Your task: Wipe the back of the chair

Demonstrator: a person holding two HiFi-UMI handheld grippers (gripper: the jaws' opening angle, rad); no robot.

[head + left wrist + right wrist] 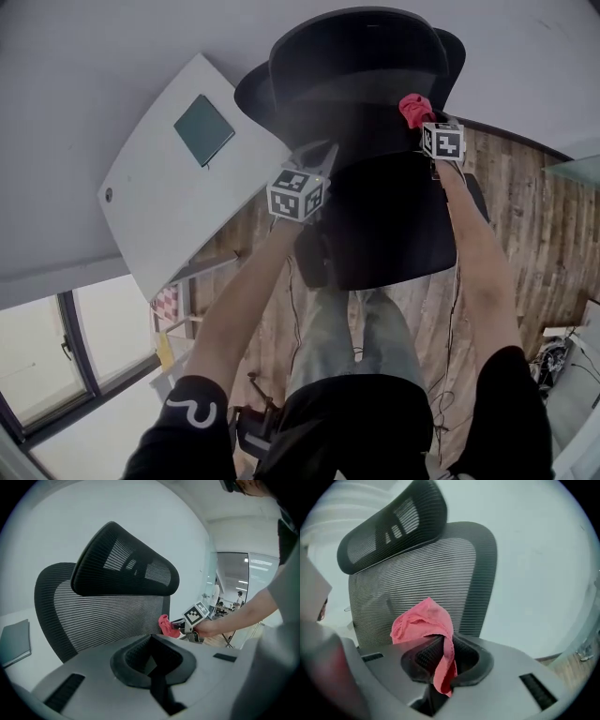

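Observation:
A black office chair stands before me, with its mesh backrest (375,127) (108,616) (422,578) under a curved headrest (361,42) (126,566) (391,527). In the right gripper view my right gripper (440,654) is shut on a red cloth (424,620), which bunches up above the jaws and hangs down between them. The head view shows that right gripper (422,120) holding the cloth (415,108) at the backrest's right side. My left gripper (319,161) (151,662) is near the backrest's left-middle, jaws shut and holding nothing. From the left gripper view the cloth (165,625) touches the mesh edge.
A white desk (159,202) with a dark green notebook (203,129) (14,641) stands left of the chair. The chair seat (394,230) lies between my legs and the backrest. Wooden floor (544,225) lies to the right, with cables (558,361) at the lower right and a window (56,347) at the lower left.

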